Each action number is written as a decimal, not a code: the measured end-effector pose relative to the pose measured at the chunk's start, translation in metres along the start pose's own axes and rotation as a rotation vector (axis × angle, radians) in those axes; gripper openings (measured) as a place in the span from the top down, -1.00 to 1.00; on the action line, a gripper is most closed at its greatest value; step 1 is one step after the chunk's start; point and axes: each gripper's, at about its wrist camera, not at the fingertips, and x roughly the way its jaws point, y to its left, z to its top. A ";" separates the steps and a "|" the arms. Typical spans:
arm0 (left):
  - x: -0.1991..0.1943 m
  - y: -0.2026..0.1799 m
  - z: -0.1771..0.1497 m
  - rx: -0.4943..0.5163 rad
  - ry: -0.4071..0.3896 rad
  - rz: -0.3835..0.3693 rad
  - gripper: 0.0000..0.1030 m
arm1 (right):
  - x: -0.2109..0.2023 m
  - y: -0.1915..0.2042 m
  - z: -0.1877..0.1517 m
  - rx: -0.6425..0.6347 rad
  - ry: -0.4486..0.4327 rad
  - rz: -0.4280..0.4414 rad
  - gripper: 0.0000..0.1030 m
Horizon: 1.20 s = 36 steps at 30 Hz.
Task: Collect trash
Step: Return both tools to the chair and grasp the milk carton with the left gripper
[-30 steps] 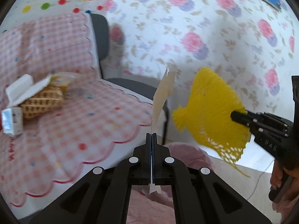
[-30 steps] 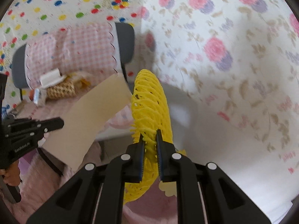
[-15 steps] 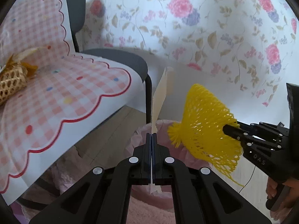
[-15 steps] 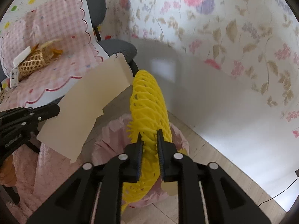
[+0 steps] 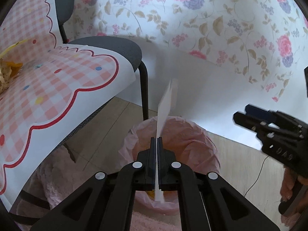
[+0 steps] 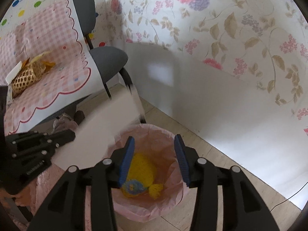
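Note:
A pink-lined bin (image 5: 202, 140) (image 6: 163, 209) stands on the floor below both grippers. My left gripper (image 5: 156, 139) (image 6: 72, 134) is over its rim, with a beige sheet of paper (image 5: 165, 104) (image 6: 100, 123) standing edgewise between its jaws. Those jaws are just opening, and the sheet still sits in the narrow gap. My right gripper (image 6: 155, 140) (image 5: 240, 113) hovers above the bin mouth, its jaws opening with nothing between its blue pads (image 6: 127, 159). The yellow foam net (image 6: 142, 169) lies at the bottom of the bin beside a blue and yellow scrap (image 6: 132, 187).
A grey chair (image 5: 115, 46) under a pink checked cloth (image 5: 57, 88) stands left of the bin. A wicker basket (image 6: 25, 79) with wrappers lies on the cloth. The floral wall (image 5: 211, 28) is close behind. A black cable (image 5: 256, 181) and a pink rug (image 5: 53, 182) lie on the floor.
Both grippers came down over the bin. The right jaws opened and the yellow net dropped out of them into the bin. The paper stays in the left jaws.

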 end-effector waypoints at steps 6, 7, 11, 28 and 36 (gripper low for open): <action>-0.023 0.015 0.001 -0.034 -0.055 0.035 0.37 | -0.021 0.004 0.013 0.004 -0.062 0.017 0.15; -0.032 0.020 0.001 -0.045 -0.070 0.050 0.34 | -0.025 0.006 0.015 0.003 -0.073 0.027 0.15; -0.064 0.036 0.001 -0.067 -0.109 0.117 0.04 | -0.042 0.019 0.027 -0.018 -0.120 0.081 0.15; -0.187 0.127 -0.018 -0.255 -0.185 0.407 -0.53 | -0.070 0.139 0.083 -0.214 -0.186 0.390 0.12; -0.219 0.184 -0.035 -0.378 -0.197 0.569 -0.67 | -0.048 0.199 0.102 -0.294 -0.157 0.482 0.06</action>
